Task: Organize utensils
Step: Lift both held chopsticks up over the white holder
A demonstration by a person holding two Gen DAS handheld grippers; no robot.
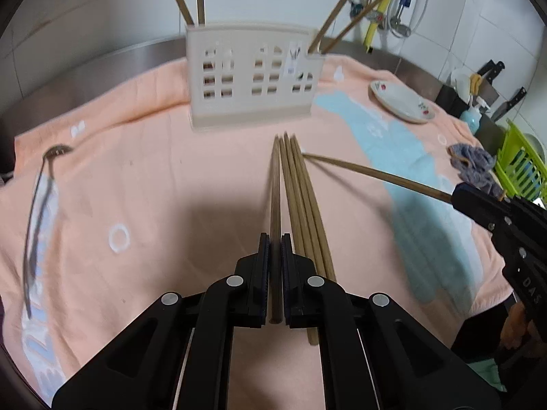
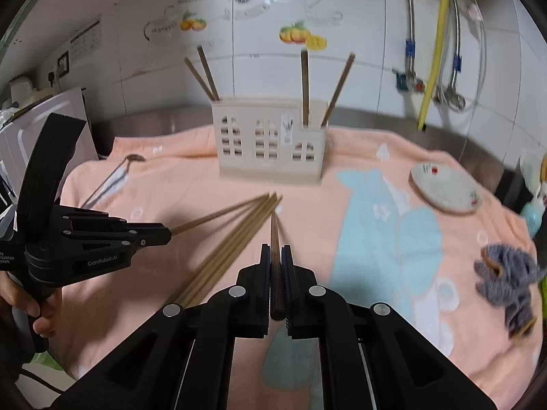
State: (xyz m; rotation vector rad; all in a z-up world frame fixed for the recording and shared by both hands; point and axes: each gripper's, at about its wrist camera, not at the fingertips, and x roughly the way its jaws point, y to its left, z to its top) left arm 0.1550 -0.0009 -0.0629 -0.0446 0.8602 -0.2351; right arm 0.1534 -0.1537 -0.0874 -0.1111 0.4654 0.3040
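The left hand-held gripper [image 1: 275, 239] is clamped on one chopstick [image 1: 275, 205], which runs forward between its fingers and points at the cutlery holder [image 1: 254, 75]. The right hand-held gripper [image 2: 276, 249] is likewise closed on a single chopstick [image 2: 274, 235], held along its fingers and aimed toward the same holder. Both held sticks hang low over the peach towel [image 1: 154, 177] that covers the bench.

As for progress, part of the job looks done. Two chopsticks [image 2: 205, 75] stand in the left end compartment of the holder, and two more [image 2: 321, 85] lean in the right end compartment. The middle compartment seems to have nothing sticking out of it.

Still to sort: a loose bundle of chopsticks [image 1: 304, 212] lies on the towel just beside the left gripper, tips toward the holder; there seem to be three, though blur makes the count uncertain. A metal spoon [image 1: 37, 212] lies far off on the left edge of the towel, well apart from everything else. A small plate [image 1: 403, 102] sits on the towel to the right of the holder, and a grey cloth [image 2: 509, 283] lies near the right edge; whether either belongs to the task I cannot tell.

So I judge the work at roughly the halfway mark: four sticks housed, two in hand, the bundle and the spoon untouched
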